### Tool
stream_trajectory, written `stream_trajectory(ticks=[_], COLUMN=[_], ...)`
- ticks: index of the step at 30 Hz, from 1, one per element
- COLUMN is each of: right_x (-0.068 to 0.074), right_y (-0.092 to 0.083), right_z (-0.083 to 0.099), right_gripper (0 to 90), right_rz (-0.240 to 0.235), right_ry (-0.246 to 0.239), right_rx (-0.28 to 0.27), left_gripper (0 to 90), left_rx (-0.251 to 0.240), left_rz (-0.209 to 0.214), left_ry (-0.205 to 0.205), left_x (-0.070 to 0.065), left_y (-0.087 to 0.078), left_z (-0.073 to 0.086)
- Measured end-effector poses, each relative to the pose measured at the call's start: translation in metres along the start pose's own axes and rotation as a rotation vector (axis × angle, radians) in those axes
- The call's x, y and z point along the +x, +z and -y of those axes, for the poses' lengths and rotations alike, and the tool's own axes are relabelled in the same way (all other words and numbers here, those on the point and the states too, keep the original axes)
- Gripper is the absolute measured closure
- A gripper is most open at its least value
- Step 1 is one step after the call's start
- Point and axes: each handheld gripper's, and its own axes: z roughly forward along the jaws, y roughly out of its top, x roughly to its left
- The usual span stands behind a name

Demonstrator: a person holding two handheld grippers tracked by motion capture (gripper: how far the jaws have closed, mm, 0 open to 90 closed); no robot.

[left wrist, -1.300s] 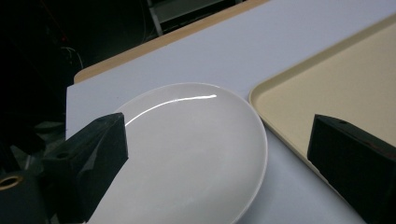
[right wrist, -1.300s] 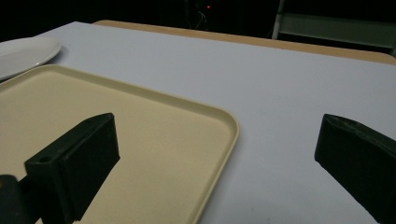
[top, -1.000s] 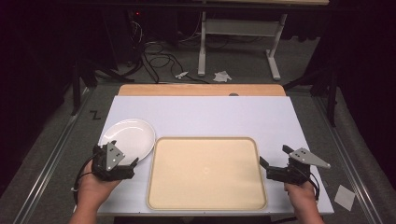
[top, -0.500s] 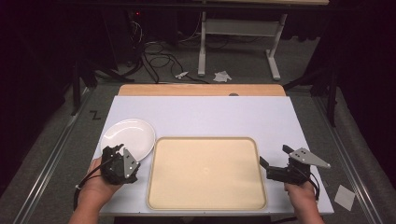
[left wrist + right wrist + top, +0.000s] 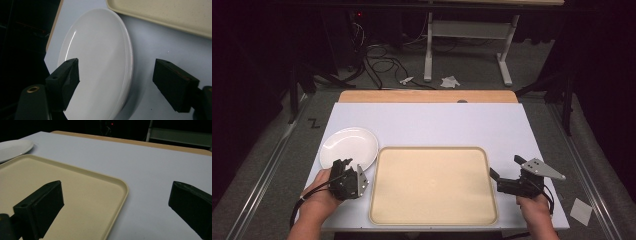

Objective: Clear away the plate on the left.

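plate (image 5: 100, 65) edge cropped — tray (image 5: 75, 195) cut off

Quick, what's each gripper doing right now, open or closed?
Left gripper: open, jaws straddling the white plate's rim.
Right gripper: open, holding nothing.

A white counter (image 5: 437, 122) carries a beige tray (image 5: 433, 184) at its near middle and a white plate (image 5: 348, 146) just left of the tray. The left tool (image 5: 343, 167) sits at the plate's near edge, jaws apart. The right tool (image 5: 503, 176) rests beside the tray's right rim, also spread.
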Motion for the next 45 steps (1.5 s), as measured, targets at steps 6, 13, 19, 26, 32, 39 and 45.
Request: stream_trajectory(ticks=[6,13,19,26,32,39,45], right_x=[-0.001,-0.001,0.000,-0.001,-0.001,-0.001,-0.001], right_y=[-0.001,0.000,0.001,0.001,0.001,0.002,0.001], right_z=[0.000,0.000,0.001,0.002,0.002,0.003,0.003], right_gripper=[0.6,0.6,0.6,0.6,0.6,0.6,0.6], right_rz=[0.001,0.003,0.000,0.000,0.000,-0.002,0.000], right_ry=[-0.002,-0.004,-0.001,0.006,0.005,0.003,0.009], right_rx=[-0.004,-0.004,0.004,0.004,0.007,0.007,0.008], left_gripper=[27.7,33.5,39.6,45.6,49.9,58.0,77.8], left_rx=[-0.018,-0.012,0.008,0.006,0.014,0.032,0.071], left_rz=[-0.050,0.117,-0.061,-0.065,-0.085,-0.072,-0.061], left_ry=[0.044,0.533,0.146,0.117,0.096,0.094,0.133], left_x=[0.003,0.031,0.020,0.022,0.020,0.021,0.021], left_y=[0.002,0.007,0.006,0.010,0.013,0.014,0.014], left_z=[0.010,0.005,0.029,0.030,0.030,0.030,0.033])
